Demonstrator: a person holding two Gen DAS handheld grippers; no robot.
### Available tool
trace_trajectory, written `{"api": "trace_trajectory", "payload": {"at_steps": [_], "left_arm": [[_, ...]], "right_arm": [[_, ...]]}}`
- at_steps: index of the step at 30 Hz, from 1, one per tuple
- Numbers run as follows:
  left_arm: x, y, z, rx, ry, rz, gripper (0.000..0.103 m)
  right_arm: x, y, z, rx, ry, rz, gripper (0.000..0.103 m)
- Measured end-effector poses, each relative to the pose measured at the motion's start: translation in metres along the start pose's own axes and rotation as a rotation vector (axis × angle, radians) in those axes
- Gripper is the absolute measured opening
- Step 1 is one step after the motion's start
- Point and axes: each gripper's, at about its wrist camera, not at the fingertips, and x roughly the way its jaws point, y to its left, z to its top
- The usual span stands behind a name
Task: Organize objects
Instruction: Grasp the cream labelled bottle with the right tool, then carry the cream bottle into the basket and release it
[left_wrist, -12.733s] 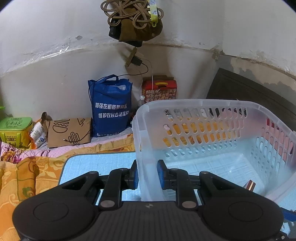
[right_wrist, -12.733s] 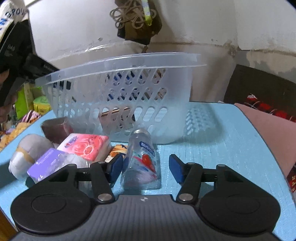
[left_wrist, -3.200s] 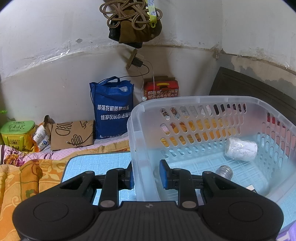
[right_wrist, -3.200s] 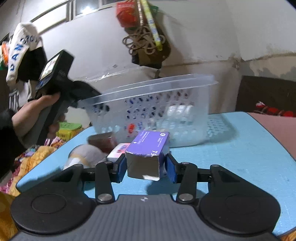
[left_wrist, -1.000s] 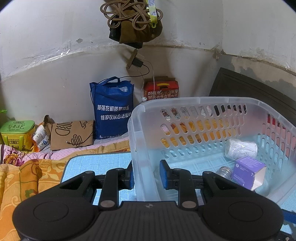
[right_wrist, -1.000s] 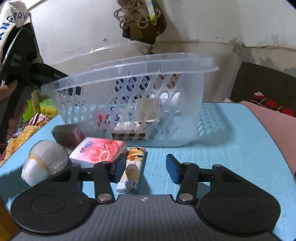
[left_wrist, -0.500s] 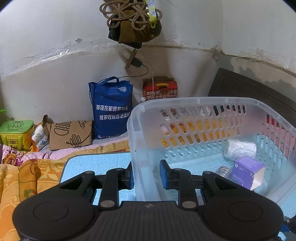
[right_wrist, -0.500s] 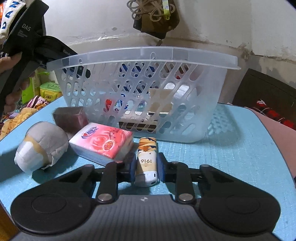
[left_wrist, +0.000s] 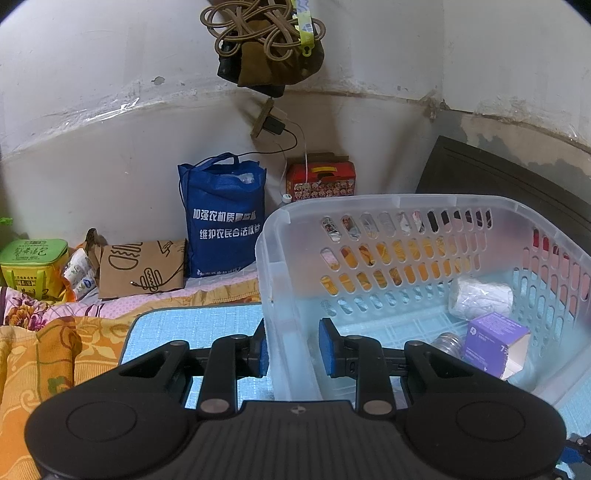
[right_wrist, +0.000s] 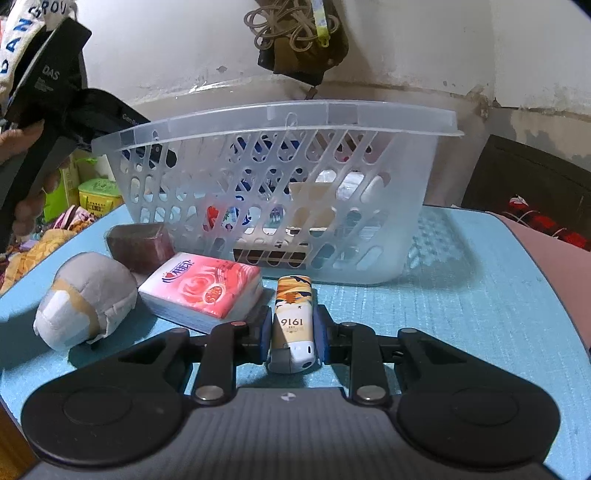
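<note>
We are at the pick-up step: our right gripper (right_wrist: 291, 338) has just closed its jaws on the lighter (right_wrist: 293, 328), which lies on the blue worktop (right_wrist: 461, 314) just in front of the basket (right_wrist: 280, 122), beside the pink tissue pack (right_wrist: 201, 290). Our left gripper (left_wrist: 291, 347) clamps the basket's near wall, jaws narrow, one pad outside and one inside. Next, as we judge it, the lighter must be lifted clear of the rim and dropped in beside the purple box (left_wrist: 491, 341).

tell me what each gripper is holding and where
Right gripper pinches the lighter across its sides near the nozzle end. Left gripper clamps the basket wall.
</note>
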Motion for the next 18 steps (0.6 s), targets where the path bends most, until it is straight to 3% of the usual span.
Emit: {"api": "trace_trajectory", "payload": {"at_steps": [9,18], "left_arm": [[-0.001,0.000,-0.001,0.000,-0.004,0.001,0.031],[-0.001,0.001,-0.002,0.003,-0.008,0.011,0.031]], "right_arm": [[-0.044,-0.025,-0.011,0.071,-0.055,-0.021,0.027],[-0.088,-0.034,-0.008,0.114,-0.187,-0.017,0.027]]}}
